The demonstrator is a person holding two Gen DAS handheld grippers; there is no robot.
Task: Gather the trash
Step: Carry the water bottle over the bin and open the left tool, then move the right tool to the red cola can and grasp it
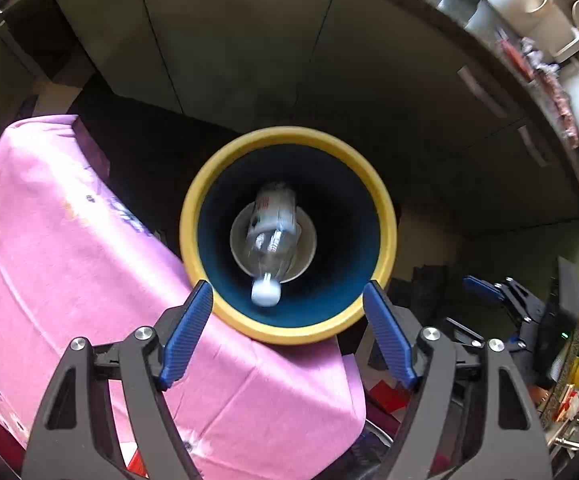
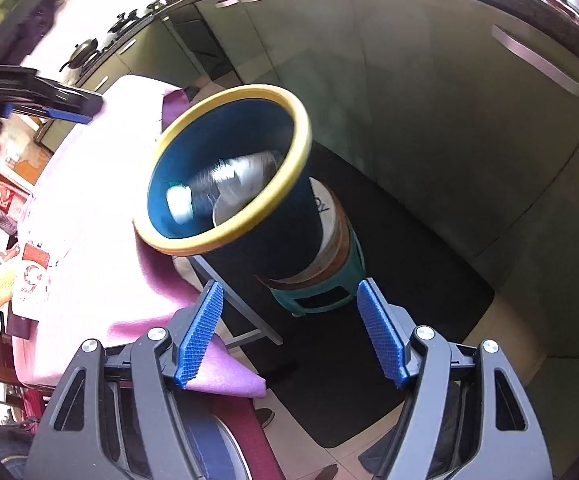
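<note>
Bottle inside bin, seemingly.

Left view looks straight down, right obliquely — both share the bin.

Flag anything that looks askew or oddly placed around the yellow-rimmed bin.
The dark blue plastic bin with a yellow rim is perched high on stacked round tubs atop a teal plastic stool, a wobbly-looking tower. Inside, a clear plastic bottle with a white cap lies slanted across a white paper bowl.
</note>
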